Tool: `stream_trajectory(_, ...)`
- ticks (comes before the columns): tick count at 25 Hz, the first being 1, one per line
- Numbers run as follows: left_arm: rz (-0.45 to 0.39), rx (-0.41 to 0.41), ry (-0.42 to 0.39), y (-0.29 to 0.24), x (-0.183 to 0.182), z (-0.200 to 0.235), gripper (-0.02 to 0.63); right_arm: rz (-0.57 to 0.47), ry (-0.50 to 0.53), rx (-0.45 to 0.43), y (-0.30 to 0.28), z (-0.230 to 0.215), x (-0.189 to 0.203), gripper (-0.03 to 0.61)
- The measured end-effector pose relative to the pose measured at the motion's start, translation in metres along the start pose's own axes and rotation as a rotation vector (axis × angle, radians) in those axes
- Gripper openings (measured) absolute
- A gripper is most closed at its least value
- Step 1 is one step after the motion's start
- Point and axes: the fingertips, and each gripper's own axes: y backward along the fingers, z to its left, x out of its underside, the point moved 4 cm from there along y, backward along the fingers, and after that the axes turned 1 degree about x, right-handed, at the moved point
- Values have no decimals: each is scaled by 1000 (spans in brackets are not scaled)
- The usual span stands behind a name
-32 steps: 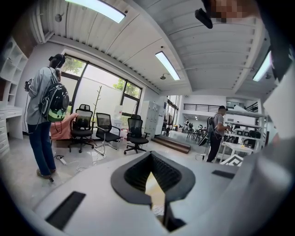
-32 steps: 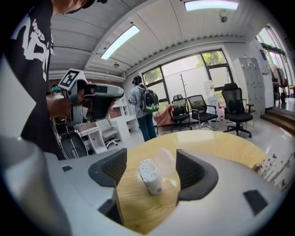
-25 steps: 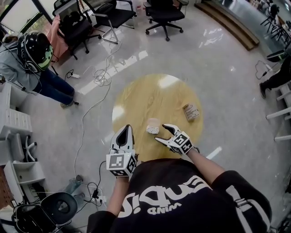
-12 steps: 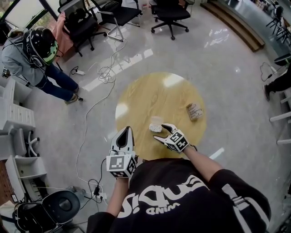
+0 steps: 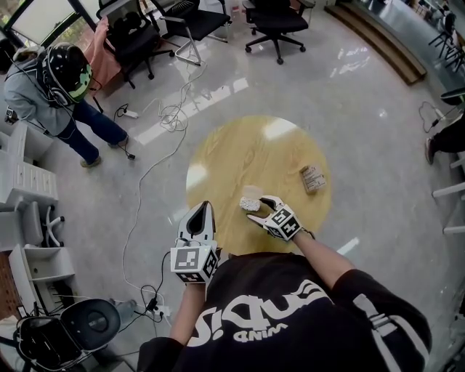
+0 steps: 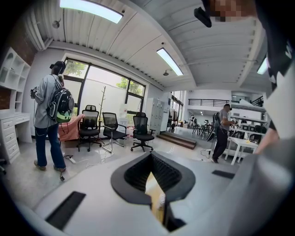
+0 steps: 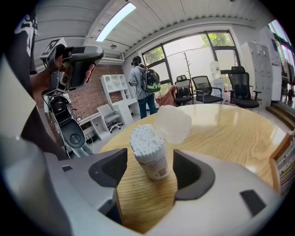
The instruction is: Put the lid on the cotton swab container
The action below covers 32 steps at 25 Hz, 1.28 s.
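The cotton swab container (image 7: 150, 156) stands upright and uncovered on the round wooden table (image 5: 240, 156), its white swab heads showing. Its translucent lid (image 7: 174, 121) lies on the table just behind it. In the head view the container (image 5: 248, 205) and the lid (image 5: 252, 193) are near the table's front edge. My right gripper (image 7: 150, 169) is open, with the container between its fingertips (image 7: 109, 168) and apart from both. From the head view, the right gripper (image 5: 263, 209) reaches in from the front. My left gripper (image 5: 201, 208) hangs shut and empty off the table's left front edge.
A small brown box (image 5: 313, 178) lies at the table's right side, and its edge (image 7: 284, 161) also shows in the right gripper view. A person in a helmet (image 5: 62, 76) stands far left. Office chairs (image 5: 195, 18) and floor cables (image 5: 168, 116) lie beyond the table.
My right gripper has moved forward, closer to the swab container, still open. The left gripper has held its place.
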Motion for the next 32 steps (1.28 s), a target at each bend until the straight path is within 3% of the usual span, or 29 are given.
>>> stream_trajectory(3, 1, -4, 1, 2, 1, 1, 9, 8, 13, -5, -3, 2, 1, 297)
stream_trajectory(6, 1, -8, -1, 3, 1, 2, 9, 8, 32, 7, -4, 3, 2, 244)
stream_trajectory(19, -5, 29, -19, -5, -10, 1, 13, 33, 46, 2, -2, 2, -9, 235)
stream_trajectory(26, -21, 128, -6, -16, -4, -8, 217, 31, 44, -2, -1, 1, -6, 235)
stream_trajectory(32, 47, 225, -36, -26, 14, -12, 219, 35, 38, 7, -4, 2, -3, 235)
